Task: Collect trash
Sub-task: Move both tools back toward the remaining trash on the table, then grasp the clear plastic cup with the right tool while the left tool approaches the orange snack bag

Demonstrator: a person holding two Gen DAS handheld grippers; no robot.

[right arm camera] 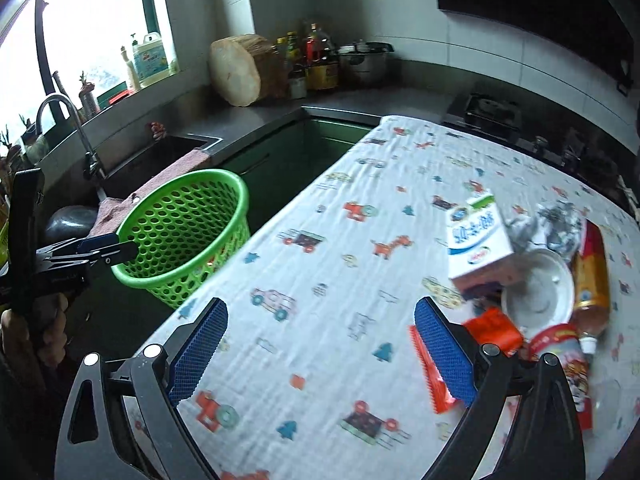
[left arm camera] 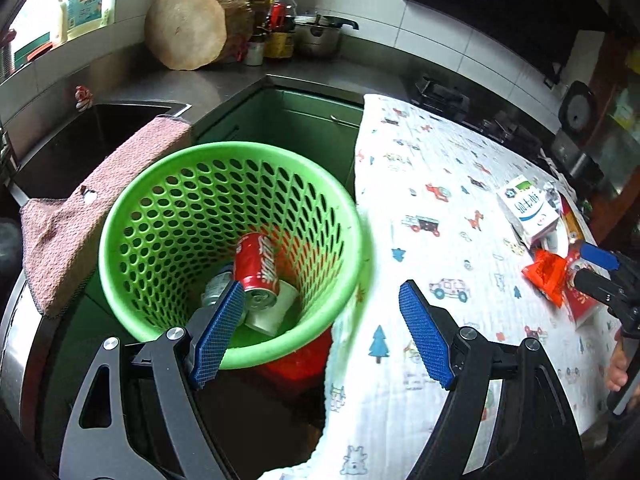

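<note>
Kitchen counter behind, printed tablecloth (right arm camera: 320, 264) over the table. Right gripper (right arm camera: 320, 356) was wide open and empty, above the cloth with a red wrapper (right arm camera: 430, 376) against its right finger. Trash pile lay at the table's right edge: milk carton (right arm camera: 478, 240), white cup (right arm camera: 536, 288), bottle (right arm camera: 592, 276). Left gripper (left arm camera: 320, 336) was open and empty over the green basket (left arm camera: 132, 208), red can (left arm camera: 256, 264) inside. Best approach: centre one item between the pads before closing.

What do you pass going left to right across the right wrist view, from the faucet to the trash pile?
Faucet → left gripper → green basket → bare patterned cloth → milk carton → white bowl → amber bottle.
</note>
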